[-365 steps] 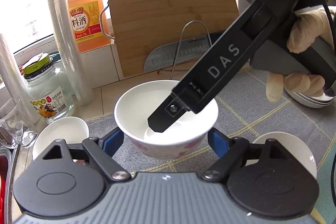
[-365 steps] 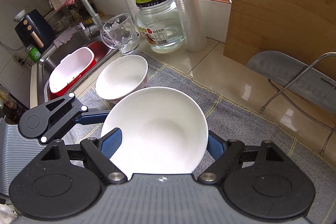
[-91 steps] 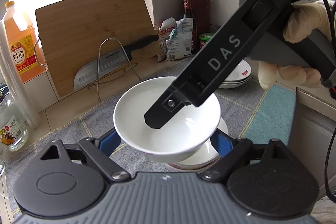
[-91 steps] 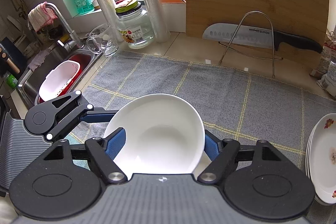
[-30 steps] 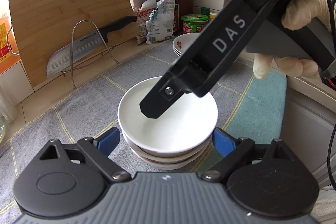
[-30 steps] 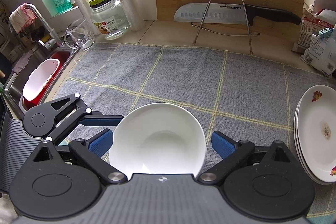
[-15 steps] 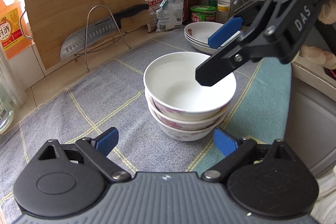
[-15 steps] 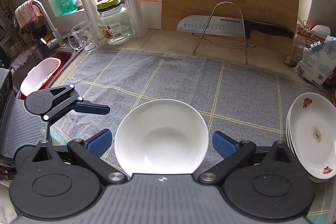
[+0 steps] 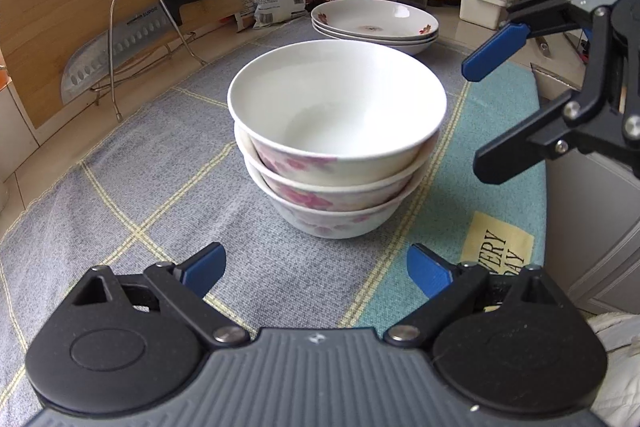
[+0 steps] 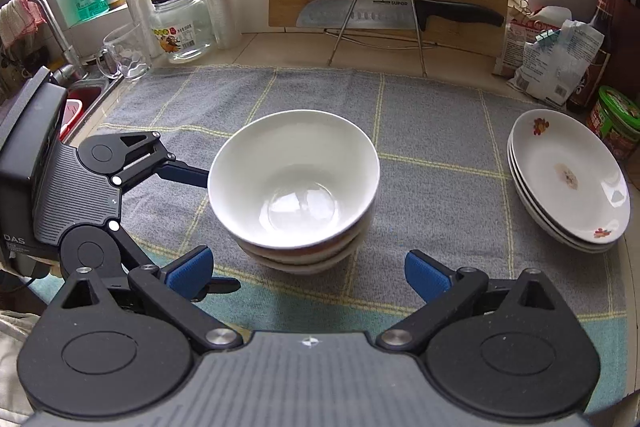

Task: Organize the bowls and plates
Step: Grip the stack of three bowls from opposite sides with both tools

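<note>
Bowls: stack of three bowls [image 9: 336,143] sits upright on the grey checked cloth [image 9: 140,187], mouths up, stack axis vertical | Plates: plate stack [image 10: 568,183] well apart, near the jars | Left gripper [image 9: 316,271]: jaws wide, empty, short of the stack | Right gripper [image 10: 306,271]: jaws just opening, wide, nothing between them

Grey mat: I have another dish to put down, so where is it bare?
The mat is bare between the bowl stack and the plate stack, and between the bowls and the knife rack. The far right corner by the packets is crowded.
</note>
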The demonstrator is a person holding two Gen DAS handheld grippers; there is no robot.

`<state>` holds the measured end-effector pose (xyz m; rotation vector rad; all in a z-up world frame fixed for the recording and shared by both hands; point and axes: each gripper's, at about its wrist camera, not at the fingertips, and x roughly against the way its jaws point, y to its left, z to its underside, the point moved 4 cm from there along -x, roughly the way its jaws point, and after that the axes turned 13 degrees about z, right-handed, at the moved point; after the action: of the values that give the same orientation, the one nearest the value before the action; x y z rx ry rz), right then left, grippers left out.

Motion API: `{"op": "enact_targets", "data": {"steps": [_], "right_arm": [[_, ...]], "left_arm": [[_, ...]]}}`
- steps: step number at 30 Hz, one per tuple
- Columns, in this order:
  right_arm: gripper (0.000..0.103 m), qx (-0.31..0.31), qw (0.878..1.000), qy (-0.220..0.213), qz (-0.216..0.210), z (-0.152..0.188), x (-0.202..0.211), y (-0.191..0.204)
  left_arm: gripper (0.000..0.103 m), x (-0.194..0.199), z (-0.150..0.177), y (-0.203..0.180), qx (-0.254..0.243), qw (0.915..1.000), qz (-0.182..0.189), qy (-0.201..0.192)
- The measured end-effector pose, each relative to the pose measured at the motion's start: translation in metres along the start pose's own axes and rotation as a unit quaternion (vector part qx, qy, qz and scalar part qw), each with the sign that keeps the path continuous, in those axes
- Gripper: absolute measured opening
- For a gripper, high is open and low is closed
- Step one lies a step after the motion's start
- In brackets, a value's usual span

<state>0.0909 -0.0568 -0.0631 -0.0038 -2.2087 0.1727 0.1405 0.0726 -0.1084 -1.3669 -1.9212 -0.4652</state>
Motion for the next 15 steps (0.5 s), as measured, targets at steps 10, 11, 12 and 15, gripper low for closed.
{"op": "enact_targets", "data": {"steps": [10, 11, 12, 15], "right_arm": [[0.103, 0.049, 0.998, 0.035, 0.019, 0.028, -0.05, -0.018], [0.103, 0.059, 0.998, 0.036, 0.012, 0.027, -0.056, -0.02], [0.103, 0.07, 0.997, 0.035, 0.007, 0.026, -0.062, -0.021], [0.103, 0.108, 0.994, 0.031, -0.015, 0.022, -0.075, -0.023]], "left_arm": [[0.097, -0.017, -0.005, -0.004, 0.039, 0.9987, -0.03, 0.017], [0.097, -0.019, -0.006, -0.006, 0.049, 0.9981, -0.031, 0.017], [0.097, -0.021, -0.006, -0.007, 0.058, 0.9977, -0.031, 0.018], [0.099, -0.03, -0.004, -0.01, 0.084, 0.9956, -0.039, 0.015]]}}
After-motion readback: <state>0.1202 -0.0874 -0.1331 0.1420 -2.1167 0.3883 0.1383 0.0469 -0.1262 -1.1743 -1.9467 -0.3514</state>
